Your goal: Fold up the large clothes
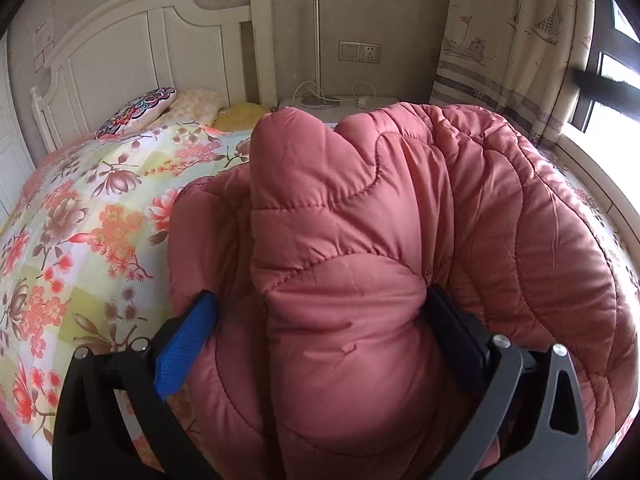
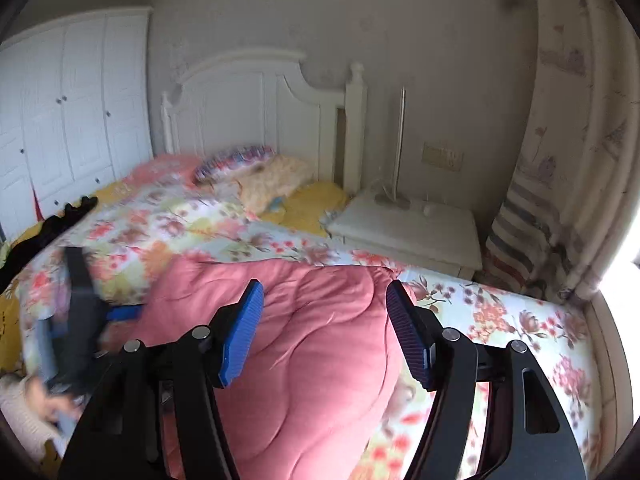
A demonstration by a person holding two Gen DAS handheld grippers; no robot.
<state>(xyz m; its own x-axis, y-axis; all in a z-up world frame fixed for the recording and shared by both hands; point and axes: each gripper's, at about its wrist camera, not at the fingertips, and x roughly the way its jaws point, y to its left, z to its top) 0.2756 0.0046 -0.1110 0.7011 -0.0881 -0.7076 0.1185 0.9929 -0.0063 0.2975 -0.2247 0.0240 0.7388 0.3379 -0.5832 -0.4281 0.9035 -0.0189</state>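
A pink quilted padded coat [image 1: 360, 240] lies bunched on the floral bedspread [image 1: 80, 220]. My left gripper [image 1: 320, 304] is closed around a thick fold of the coat that fills the space between its blue pads [image 1: 188, 340]. In the right wrist view the coat [image 2: 312, 344] lies below my right gripper [image 2: 324, 320], whose jaws stand wide apart and hold nothing. The left gripper [image 2: 80, 312] shows blurred at the coat's left edge in that view.
A white headboard [image 1: 160, 40] and pillows [image 1: 140, 108] stand at the bed's far end. A white nightstand [image 2: 408, 232] with a lamp pole sits beside the bed. Curtains [image 1: 512, 40] and a window are at the right. White wardrobes [image 2: 72, 112] stand at the left.
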